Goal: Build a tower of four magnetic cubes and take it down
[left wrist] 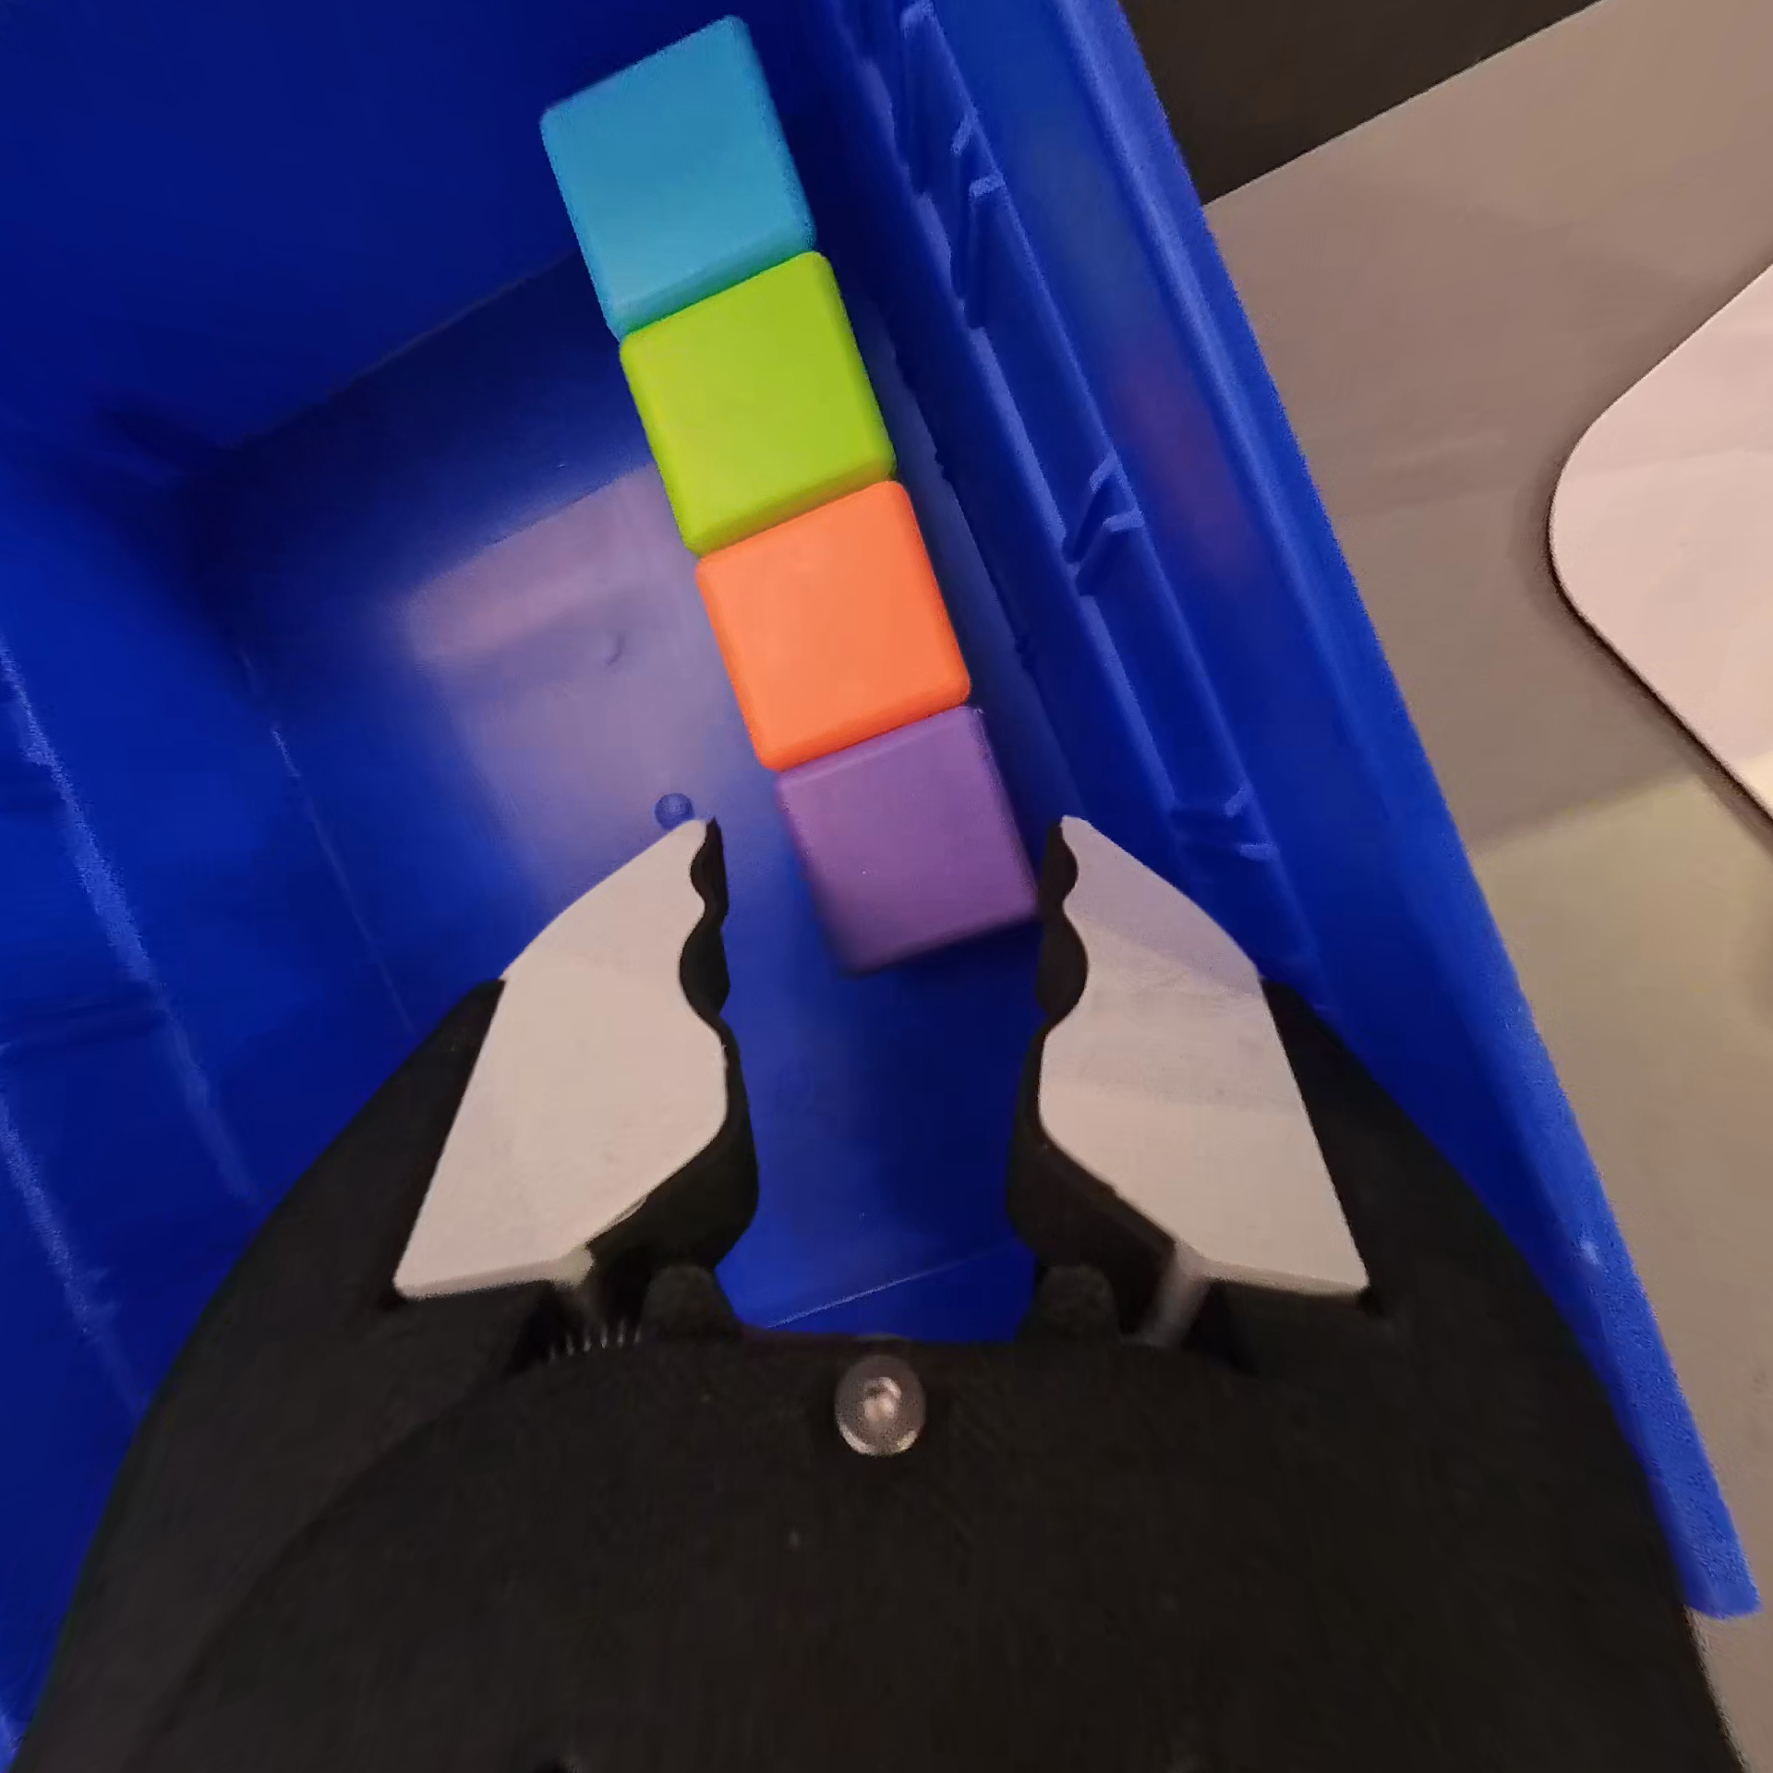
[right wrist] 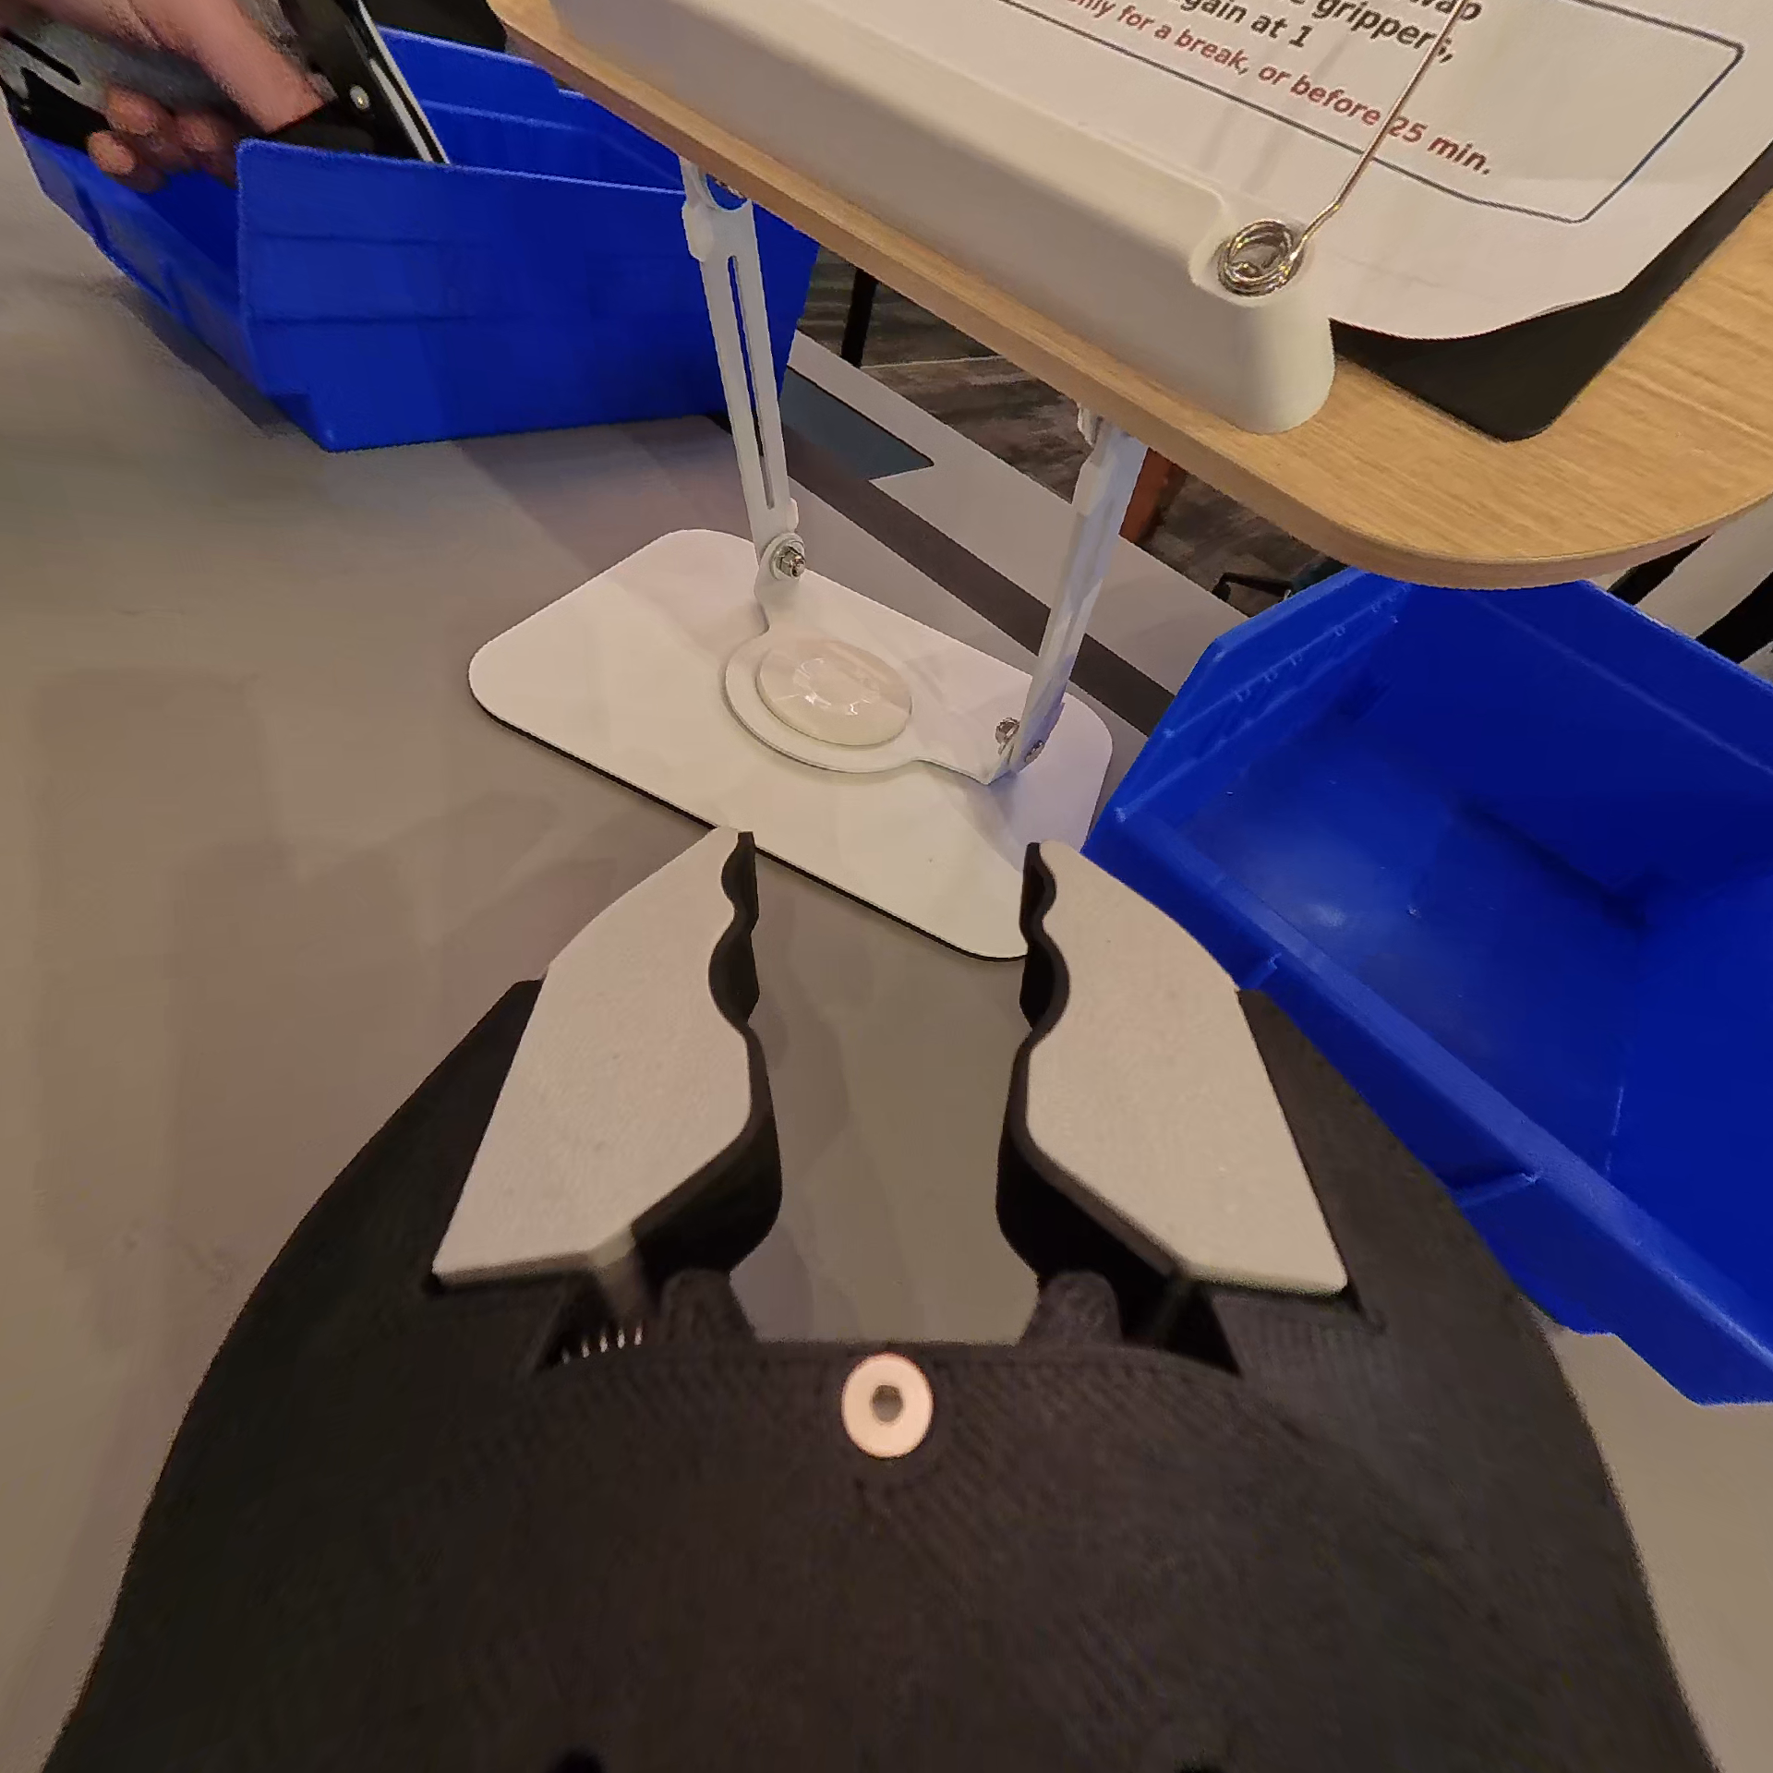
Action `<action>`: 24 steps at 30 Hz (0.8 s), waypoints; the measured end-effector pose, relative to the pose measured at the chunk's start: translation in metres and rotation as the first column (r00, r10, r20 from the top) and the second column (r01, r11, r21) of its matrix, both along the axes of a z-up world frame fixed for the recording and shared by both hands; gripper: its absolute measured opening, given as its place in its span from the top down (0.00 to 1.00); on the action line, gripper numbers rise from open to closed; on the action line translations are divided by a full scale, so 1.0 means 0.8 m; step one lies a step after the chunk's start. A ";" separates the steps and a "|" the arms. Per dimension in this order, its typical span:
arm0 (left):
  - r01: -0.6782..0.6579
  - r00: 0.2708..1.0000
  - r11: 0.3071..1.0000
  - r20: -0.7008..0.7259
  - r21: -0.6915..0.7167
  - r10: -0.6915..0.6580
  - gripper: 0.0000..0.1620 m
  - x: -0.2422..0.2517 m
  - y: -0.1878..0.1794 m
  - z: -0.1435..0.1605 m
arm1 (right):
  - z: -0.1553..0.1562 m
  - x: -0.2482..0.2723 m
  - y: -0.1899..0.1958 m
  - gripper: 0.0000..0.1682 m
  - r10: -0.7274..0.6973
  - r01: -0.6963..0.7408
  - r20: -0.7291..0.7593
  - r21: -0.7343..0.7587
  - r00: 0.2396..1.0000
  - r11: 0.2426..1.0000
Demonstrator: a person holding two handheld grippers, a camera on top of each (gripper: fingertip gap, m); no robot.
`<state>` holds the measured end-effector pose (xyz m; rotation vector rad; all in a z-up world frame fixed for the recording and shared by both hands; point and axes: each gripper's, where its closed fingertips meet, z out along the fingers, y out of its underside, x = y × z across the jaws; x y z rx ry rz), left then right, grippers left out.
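Note:
In the left wrist view a row of joined cubes lies inside a blue bin [left wrist: 288,672] along its right wall: light blue cube [left wrist: 672,173] farthest, then green cube [left wrist: 758,403], orange cube [left wrist: 830,624] and purple cube [left wrist: 907,844] nearest. My left gripper [left wrist: 883,844] is open inside the bin, its fingertips on either side of the purple cube's near end, the right fingertip close to it. My right gripper [right wrist: 887,863] is open and empty above the grey table [right wrist: 240,768]. The left gripper and the hand holding it show far off in the right wrist view [right wrist: 192,86], in the left bin [right wrist: 432,288].
A white stand base [right wrist: 624,672] with two white legs holds a wooden board [right wrist: 1439,480] bearing a white clip holder and a printed sheet. A second blue bin [right wrist: 1487,911], with nothing showing in it, stands to the right of my right gripper. The stand base edge shows in the left wrist view [left wrist: 1679,576]. The gap from one gripper's tips to the other's is roughly 40 cm.

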<state>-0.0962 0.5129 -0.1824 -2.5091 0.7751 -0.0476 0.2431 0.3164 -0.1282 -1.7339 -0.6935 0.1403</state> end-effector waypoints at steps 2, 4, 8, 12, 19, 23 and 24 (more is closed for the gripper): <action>-0.003 0.999 1.000 0.045 -0.027 0.004 0.65 0.004 0.001 -0.007 | 0.000 -0.001 -0.001 0.68 0.003 -0.003 0.001 0.002 1.000 1.000; -0.017 1.000 1.000 0.018 -0.022 0.017 0.70 -0.004 0.005 -0.010 | 0.000 -0.002 -0.001 0.68 0.005 -0.005 0.005 0.002 1.000 1.000; -0.015 1.000 1.000 0.014 -0.014 0.015 0.70 -0.014 0.009 -0.011 | -0.001 -0.002 -0.001 0.69 0.008 -0.008 0.005 -0.005 1.000 1.000; -0.005 0.999 1.000 0.035 -0.001 0.005 0.70 -0.018 0.012 -0.010 | -0.003 -0.003 -0.001 0.69 0.012 -0.012 0.006 -0.009 1.000 1.000; 0.008 0.995 0.999 0.100 0.049 -0.013 0.70 -0.029 0.013 0.008 | -0.004 -0.005 -0.001 0.69 0.018 -0.018 0.008 -0.015 1.000 1.000; 0.019 0.995 0.998 0.102 0.060 -0.025 0.70 -0.037 0.010 0.013 | -0.004 -0.006 -0.002 0.69 0.022 -0.022 0.008 -0.017 1.000 1.000; 0.022 0.994 0.998 0.104 0.066 -0.029 0.70 -0.037 0.010 0.014 | -0.005 -0.006 -0.002 0.69 0.023 -0.023 0.010 -0.017 1.000 1.000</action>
